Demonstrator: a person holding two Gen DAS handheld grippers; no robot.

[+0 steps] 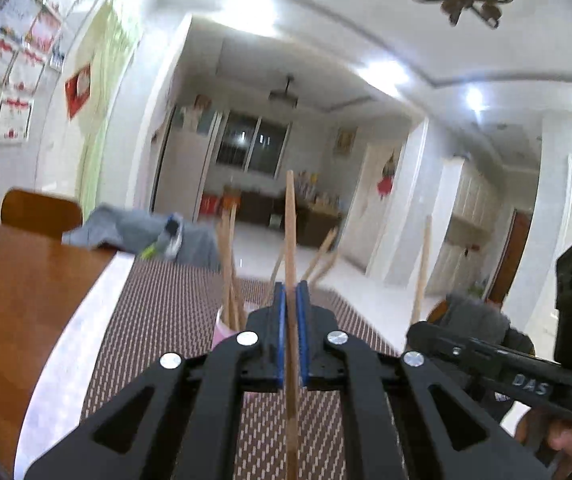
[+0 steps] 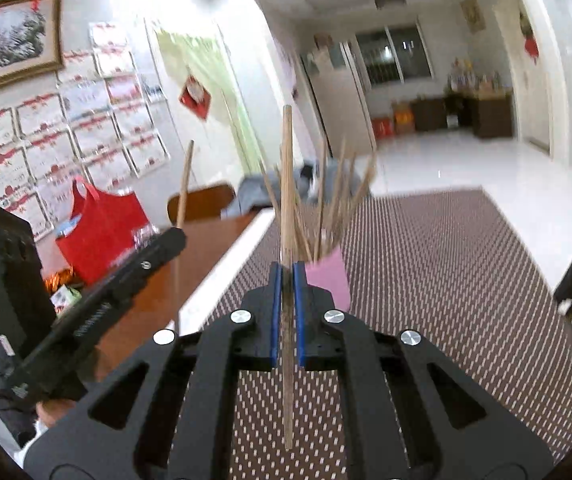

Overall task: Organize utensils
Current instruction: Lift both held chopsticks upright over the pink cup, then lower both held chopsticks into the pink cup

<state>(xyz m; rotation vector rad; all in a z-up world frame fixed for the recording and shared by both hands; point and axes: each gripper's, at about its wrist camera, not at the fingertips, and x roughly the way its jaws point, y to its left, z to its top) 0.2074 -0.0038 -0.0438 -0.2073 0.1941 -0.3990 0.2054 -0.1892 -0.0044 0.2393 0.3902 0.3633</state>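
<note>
The left gripper (image 1: pixel 292 292) is clamped on an upright chopstick (image 1: pixel 290 216), tip toward frame top; the right gripper (image 2: pixel 286 272) pinches another chopstick (image 2: pixel 287 168) likewise, near the pink cup (image 2: pixel 330 280).

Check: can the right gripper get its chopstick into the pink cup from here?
Probably yes. The right gripper holds its chopstick upright, with the pink cup just beyond its tips. Only the chopsticks already in the cup crowd the opening.
</note>
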